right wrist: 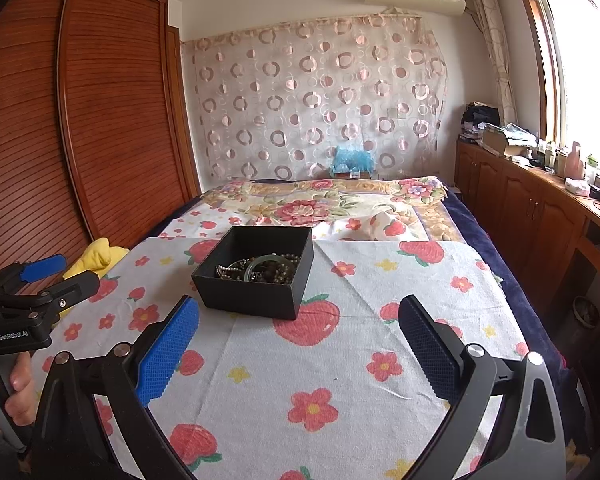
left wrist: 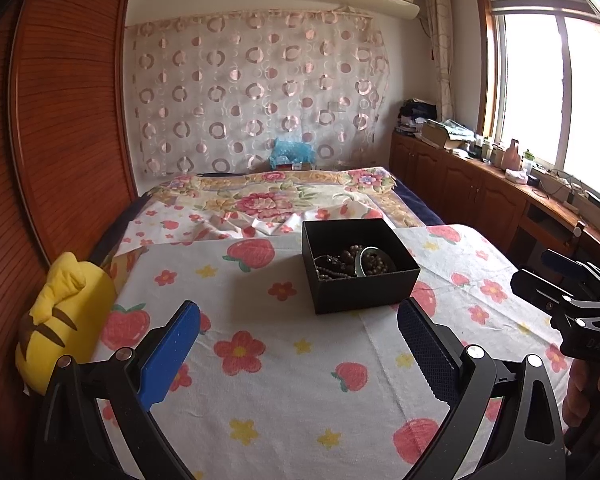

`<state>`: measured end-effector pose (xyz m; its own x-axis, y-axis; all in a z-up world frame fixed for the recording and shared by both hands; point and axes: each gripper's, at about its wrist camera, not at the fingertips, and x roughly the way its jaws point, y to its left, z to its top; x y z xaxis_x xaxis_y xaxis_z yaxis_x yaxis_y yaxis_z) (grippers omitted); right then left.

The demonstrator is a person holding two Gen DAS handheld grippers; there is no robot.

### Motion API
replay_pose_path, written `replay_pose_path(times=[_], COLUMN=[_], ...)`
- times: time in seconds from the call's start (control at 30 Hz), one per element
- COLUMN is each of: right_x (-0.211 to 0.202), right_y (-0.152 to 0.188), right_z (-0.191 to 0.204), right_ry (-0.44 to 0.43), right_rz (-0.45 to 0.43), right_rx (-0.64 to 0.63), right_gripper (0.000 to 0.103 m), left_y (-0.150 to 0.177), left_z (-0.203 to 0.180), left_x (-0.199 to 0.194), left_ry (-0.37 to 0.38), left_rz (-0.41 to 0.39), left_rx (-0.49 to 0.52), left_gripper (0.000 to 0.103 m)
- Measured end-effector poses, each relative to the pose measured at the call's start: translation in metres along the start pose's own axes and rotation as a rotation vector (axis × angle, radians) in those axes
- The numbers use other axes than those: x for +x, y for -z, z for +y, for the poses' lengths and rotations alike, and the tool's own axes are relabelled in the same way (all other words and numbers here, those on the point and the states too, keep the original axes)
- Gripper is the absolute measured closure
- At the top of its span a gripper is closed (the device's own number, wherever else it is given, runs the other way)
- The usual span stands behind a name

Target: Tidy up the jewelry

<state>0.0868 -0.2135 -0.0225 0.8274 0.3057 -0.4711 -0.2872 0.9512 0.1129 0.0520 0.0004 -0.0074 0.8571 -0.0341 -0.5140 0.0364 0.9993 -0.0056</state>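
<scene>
A black open box (left wrist: pixel 364 292) (right wrist: pixel 256 296) stands on the flowered cloth (left wrist: pixel 284 384) (right wrist: pixel 340 364) over the bed. Inside it lie dark bead strings (left wrist: pixel 342 266) (right wrist: pixel 278 270), a pale green bangle (left wrist: pixel 363 260) (right wrist: pixel 258 262) and a silvery chain (right wrist: pixel 228 270), tangled together. My left gripper (left wrist: pixel 300 320) is open, nothing between its blue pads, a short way in front of the box. My right gripper (right wrist: pixel 298 316) is open too, empty, just short of the box. In the other hand's view each gripper shows at the edge: the right gripper (left wrist: pixel 560 280), the left gripper (right wrist: pixel 56 272).
A yellow plush toy (left wrist: pixel 60 312) (right wrist: pixel 96 258) lies at the bed's left edge beside the wooden wardrobe (left wrist: pixel 60 120). A floral blanket (left wrist: pixel 272 196) covers the far half of the bed. Low wooden cabinets (left wrist: pixel 480 188) with clutter run under the window at right. A hand (right wrist: pixel 16 388) grips the left handle.
</scene>
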Motion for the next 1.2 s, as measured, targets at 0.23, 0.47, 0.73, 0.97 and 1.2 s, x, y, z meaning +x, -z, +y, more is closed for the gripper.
replay_pose_path(times=[0.23,0.47,0.73,0.97,1.2], right_x=[-0.0001,0.0001,0.0001,0.0001,0.0], right_y=[0.0002,0.0003,0.0006,0.0005,0.0008], right_z=[-0.0005,0.0,-0.0009,-0.0009,-0.0013], right_ry=[-0.001,-0.001,-0.001,-0.001,-0.002], right_rz=[0.0,0.001,0.0,-0.001,-0.001], right_rx=[0.0,0.0,0.0,0.001,0.002], right_gripper=[0.003,0.003,0.002,0.003,0.003], left_y=[-0.0019,-0.0044,-0.0048,-0.0042,-0.0031], left_z=[-0.0022,-0.0046,-0.0057,-0.0058,-0.0052], left_x=[-0.0031,-0.0066,-0.0063,-0.0064,-0.0067], left_ry=[-0.003,-0.008,-0.005,-0.007,-0.005], left_rz=[-0.008,-0.019,-0.018,-0.019,-0.02], left_rx=[0.003,0.009,0.008,0.009,0.008], left_gripper=[0.008,0.008,0.008,0.008,0.008])
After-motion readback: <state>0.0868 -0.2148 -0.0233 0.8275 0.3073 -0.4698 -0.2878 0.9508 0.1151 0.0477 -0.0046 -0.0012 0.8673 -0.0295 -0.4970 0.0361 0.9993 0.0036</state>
